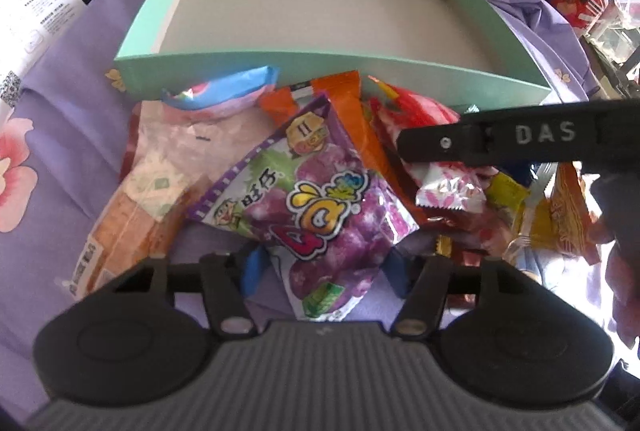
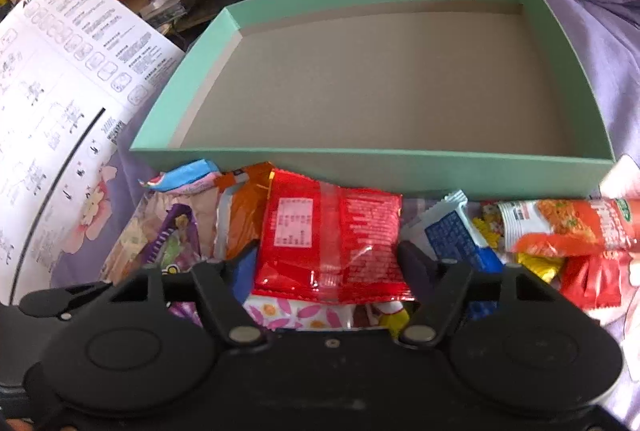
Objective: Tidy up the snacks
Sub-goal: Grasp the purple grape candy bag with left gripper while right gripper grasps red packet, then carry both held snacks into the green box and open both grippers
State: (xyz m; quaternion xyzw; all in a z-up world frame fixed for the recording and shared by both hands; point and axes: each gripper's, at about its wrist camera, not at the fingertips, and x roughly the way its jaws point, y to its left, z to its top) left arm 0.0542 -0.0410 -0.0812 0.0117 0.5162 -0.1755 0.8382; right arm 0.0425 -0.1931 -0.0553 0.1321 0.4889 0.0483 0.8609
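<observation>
my left claw [image 1: 324, 271] is straddling the purple gummy bag [image 1: 316, 199], blue pads at its sides. my right claw [image 2: 326, 263] is flanking the red packet [image 2: 328, 243], half open. both snacks are lying before the green box [image 2: 376, 167].

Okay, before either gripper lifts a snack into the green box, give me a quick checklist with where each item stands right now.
1. Green box free of snacks: ok.
2. Purple grape candy bag between left gripper fingers: ok.
3. Left pads pressing the bag: cannot tell.
4. Red packet between right gripper fingers: ok.
5. Right pads pressing the packet: cannot tell.
6. Grippers clear of each other: cannot tell; they look close.
</observation>
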